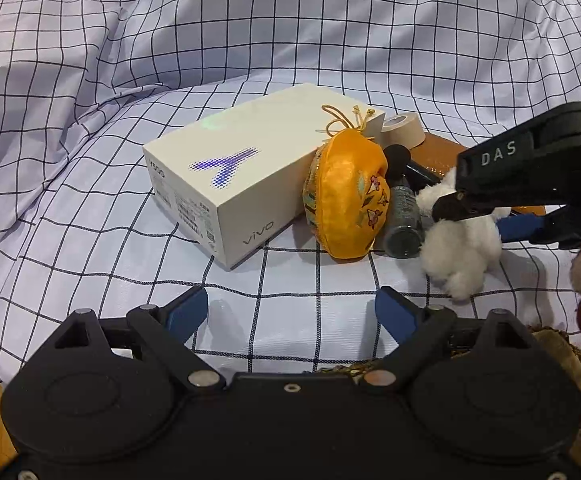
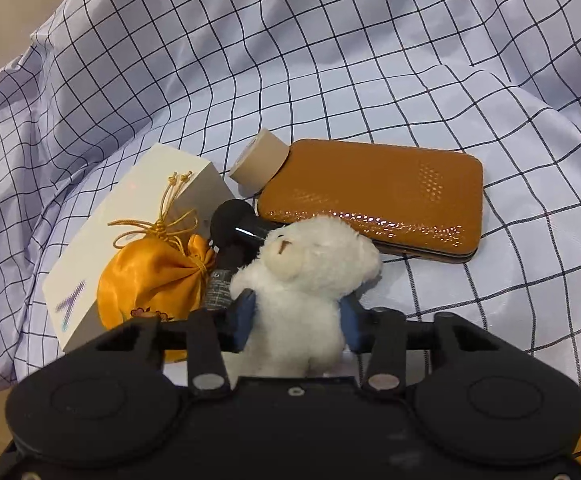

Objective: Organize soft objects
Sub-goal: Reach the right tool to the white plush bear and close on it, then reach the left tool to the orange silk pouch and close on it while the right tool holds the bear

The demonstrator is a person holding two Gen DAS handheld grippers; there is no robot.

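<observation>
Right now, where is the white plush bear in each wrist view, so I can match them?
Left wrist: white plush bear at right, mid-height, pinched by the right gripper.
Right wrist: bear at centre, between the blue pads.
Shared landmark: orange satin pouch leaning on the white box.

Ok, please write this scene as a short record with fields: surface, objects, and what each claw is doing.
surface: checked cloth, wrinkled
soft objects: white bear; orange pouch
hard objects: white box; tape roll; brown case; dark bottle
layout: pouch leans on box; bottle lies between pouch and bear
right claw: shut on bear, pads at its sides
left claw: open, holds nothing, over bare cloth in front of box
</observation>
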